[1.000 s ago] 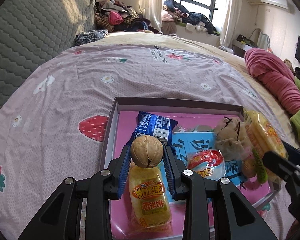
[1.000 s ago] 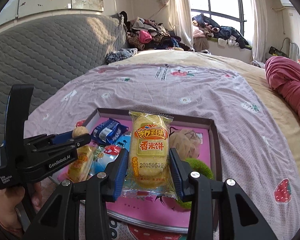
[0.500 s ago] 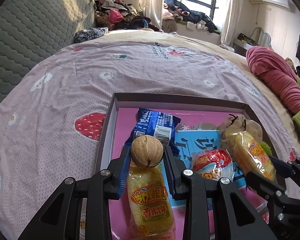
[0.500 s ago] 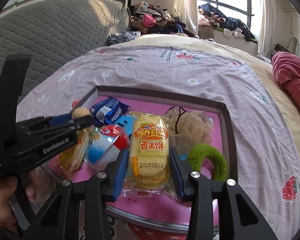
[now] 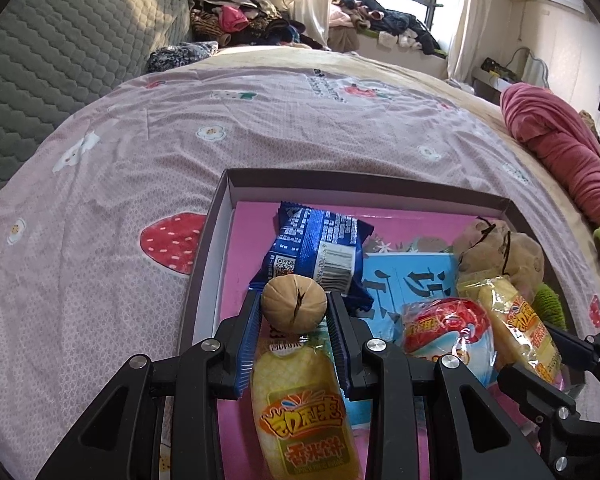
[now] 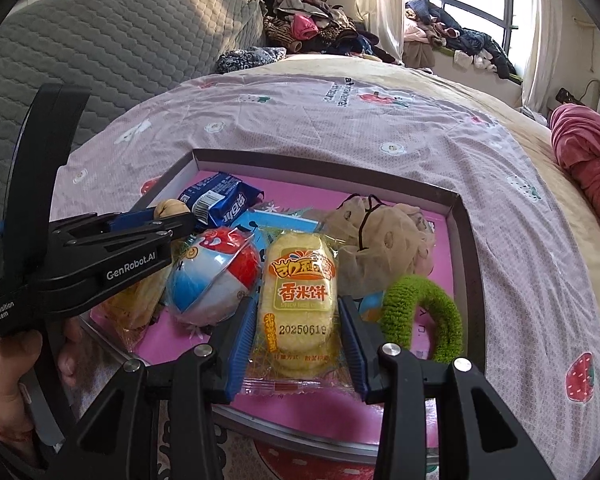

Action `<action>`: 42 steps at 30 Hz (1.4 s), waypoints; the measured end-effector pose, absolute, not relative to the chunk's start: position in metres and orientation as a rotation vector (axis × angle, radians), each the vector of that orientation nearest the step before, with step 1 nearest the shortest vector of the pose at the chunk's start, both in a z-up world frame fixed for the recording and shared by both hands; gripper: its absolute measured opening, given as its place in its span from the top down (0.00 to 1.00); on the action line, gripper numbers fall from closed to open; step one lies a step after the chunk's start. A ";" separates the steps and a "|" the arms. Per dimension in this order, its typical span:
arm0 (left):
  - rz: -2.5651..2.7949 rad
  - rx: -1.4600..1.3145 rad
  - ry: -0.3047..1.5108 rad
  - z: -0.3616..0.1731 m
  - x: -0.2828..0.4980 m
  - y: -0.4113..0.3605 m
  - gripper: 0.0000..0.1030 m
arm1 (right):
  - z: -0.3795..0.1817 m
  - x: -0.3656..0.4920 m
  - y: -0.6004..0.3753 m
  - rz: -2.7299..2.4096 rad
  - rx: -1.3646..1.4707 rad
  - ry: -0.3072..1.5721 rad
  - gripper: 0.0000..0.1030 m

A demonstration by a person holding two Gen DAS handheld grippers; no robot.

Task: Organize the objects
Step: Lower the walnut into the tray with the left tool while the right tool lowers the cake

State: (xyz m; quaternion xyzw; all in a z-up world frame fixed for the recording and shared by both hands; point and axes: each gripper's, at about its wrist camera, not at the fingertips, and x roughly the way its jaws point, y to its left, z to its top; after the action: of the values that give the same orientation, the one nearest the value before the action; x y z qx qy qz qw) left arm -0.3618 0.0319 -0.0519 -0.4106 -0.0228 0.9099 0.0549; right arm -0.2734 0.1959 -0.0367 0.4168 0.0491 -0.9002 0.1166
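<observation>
A shallow box (image 5: pixel 340 184) with a dark rim and pink floor lies on the bed. My left gripper (image 5: pixel 294 298) is shut on a brown walnut (image 5: pixel 292 310) low over the box's left half, above a yellow cracker packet (image 5: pixel 304 412) lying there. My right gripper (image 6: pixel 298 306) is shut on a second yellow cracker packet (image 6: pixel 298 276), low over the box (image 6: pixel 320 160) between a red, white and blue packet (image 6: pixel 216 276) and a beige fabric bundle (image 6: pixel 384 240). Whether this packet touches the floor I cannot tell. The left gripper (image 6: pixel 172 216) shows from the side with the walnut (image 6: pixel 168 208).
The box also holds a blue biscuit pack (image 5: pixel 320 248), a blue card (image 5: pixel 404 280) and a green fuzzy ring (image 6: pixel 424 312). A strawberry-print sheet (image 5: pixel 140 160) surrounds it. A grey quilted headboard (image 5: pixel 60 60) stands left, a pink blanket (image 5: pixel 560 148) right. A hand (image 6: pixel 4 360) holds the left gripper.
Both grippers have sunk closer to the box, each keeping its grip. The right gripper's packet has come in from above the right rim to low over the box's middle.
</observation>
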 end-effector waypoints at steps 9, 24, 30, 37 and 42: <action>2.755 -1.266 -0.047 -0.055 -0.362 0.035 0.67 | -0.044 -0.276 0.194 -2.622 1.258 0.157 0.59; 2.770 -1.282 -0.018 -0.057 -0.362 0.037 0.39 | -0.054 -0.279 0.195 -2.611 1.310 0.170 0.58; 2.766 -1.285 -0.017 -0.056 -0.362 0.036 0.28 | -0.050 -0.277 0.197 -2.615 1.307 0.170 0.52; 2.780 -1.235 -0.049 -0.040 -0.355 0.034 0.25 | -0.040 -0.274 0.204 -2.644 1.287 0.158 0.41; 2.792 -1.201 -0.062 -0.030 -0.351 0.034 0.23 | -0.033 -0.272 0.210 -2.666 1.266 0.125 0.37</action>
State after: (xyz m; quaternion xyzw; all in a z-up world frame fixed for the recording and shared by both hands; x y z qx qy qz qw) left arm -0.3508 0.0336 -0.0297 -0.3944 -0.0203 0.9173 0.0507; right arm -0.2722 0.2098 -0.0328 0.4268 0.0423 -0.8985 0.0935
